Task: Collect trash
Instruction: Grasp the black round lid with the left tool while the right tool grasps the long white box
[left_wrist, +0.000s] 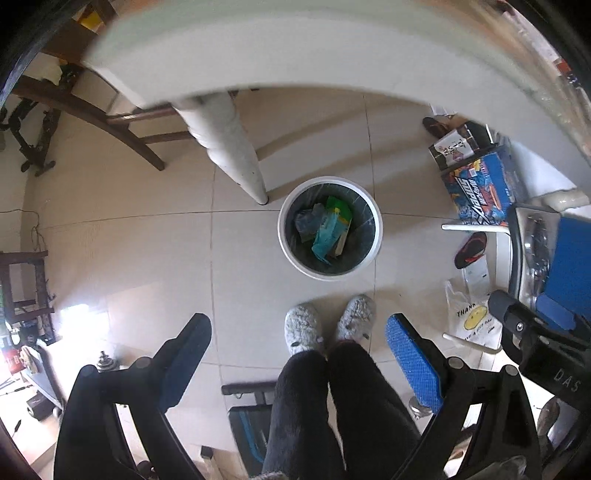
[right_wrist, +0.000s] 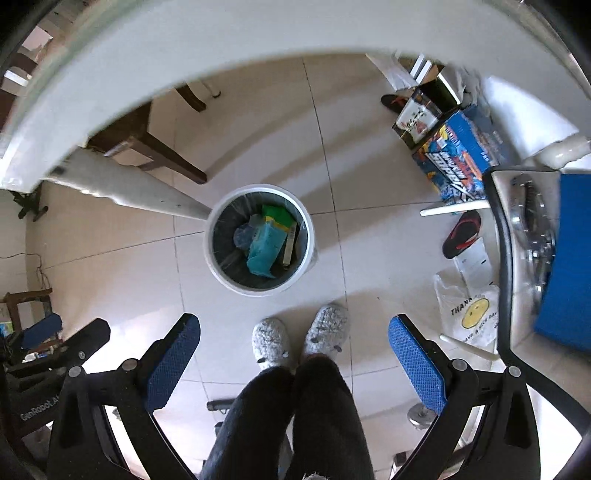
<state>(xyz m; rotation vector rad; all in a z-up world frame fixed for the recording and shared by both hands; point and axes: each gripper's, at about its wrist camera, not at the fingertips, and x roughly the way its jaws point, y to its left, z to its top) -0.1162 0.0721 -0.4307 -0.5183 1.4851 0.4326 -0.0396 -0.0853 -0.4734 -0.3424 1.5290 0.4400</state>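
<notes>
Trash bin (left_wrist: 330, 228) holding wrappers, table (left_wrist: 295, 48) edge blurred, left gripper (left_wrist: 295, 354) and right gripper (right_wrist: 293, 350) fingers released, empty

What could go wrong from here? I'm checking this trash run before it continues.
Both grippers, left gripper and right gripper, are open and empty, so nothing is being carried. The white table edge overhangs close above; raising either could bump it. The plastic bag on the floor could be a slipping hazard.

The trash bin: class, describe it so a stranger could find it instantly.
Start at the white table leg on the tiled floor; just beyond its foot, ahead of the person's fuzzy slippers, stands the trash bin. It alone is round, white-rimmed and dark-lined, holding teal and green packaging.
</notes>
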